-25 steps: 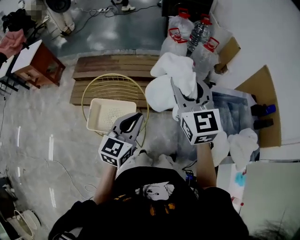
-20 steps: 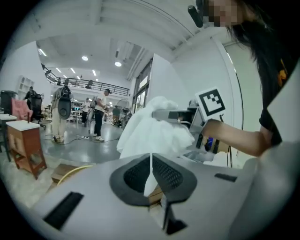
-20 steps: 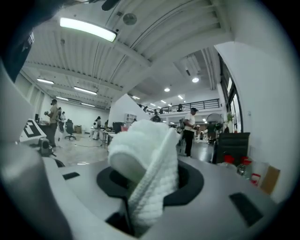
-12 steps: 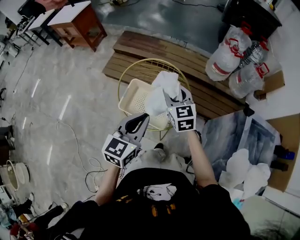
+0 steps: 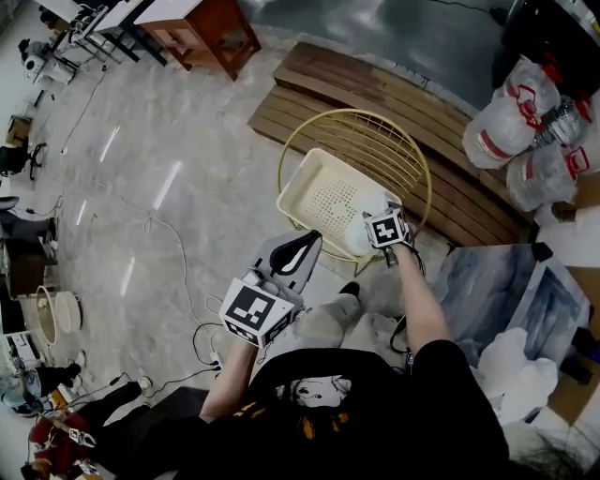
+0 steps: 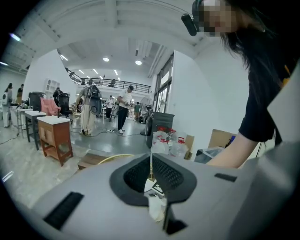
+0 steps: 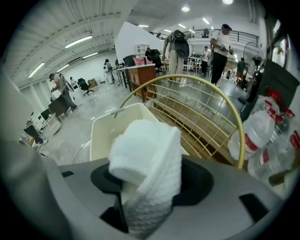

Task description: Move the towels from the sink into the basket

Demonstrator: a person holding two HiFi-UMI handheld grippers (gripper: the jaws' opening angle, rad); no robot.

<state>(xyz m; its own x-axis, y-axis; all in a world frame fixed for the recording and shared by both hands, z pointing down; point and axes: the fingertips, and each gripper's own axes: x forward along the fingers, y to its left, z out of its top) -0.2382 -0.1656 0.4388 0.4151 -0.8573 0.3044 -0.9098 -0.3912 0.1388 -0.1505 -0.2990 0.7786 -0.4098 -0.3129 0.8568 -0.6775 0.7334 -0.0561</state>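
My right gripper [image 5: 371, 231] hangs low over the near right corner of the cream basket [image 5: 309, 169], pointing steeply down. A white towel [image 5: 359, 236] sits bunched between its jaws, which have just been opening; the towel [image 7: 145, 159] still fills the gap, pinched at its waist, with the basket [image 7: 101, 136] right below it. My left gripper [image 5: 305, 246] is held nearer my body, left of the basket, shut with nothing in it [image 6: 151, 161]. More white towels [image 5: 511, 361] lie at the lower right.
The basket rests on a round gold wire stool [image 5: 375, 131] beside a wooden pallet [image 5: 328, 89]. Bags of bottles [image 5: 525, 131] stand at the right, a wooden side table [image 5: 211, 28] at the top. Cables [image 5: 178, 281] trail over the floor. People stand far off.
My right gripper has dropped from chest height down to the basket, carrying the towel with it. The left gripper has shifted sideways a little. My view has swung away from the towels' spot towards the basket.
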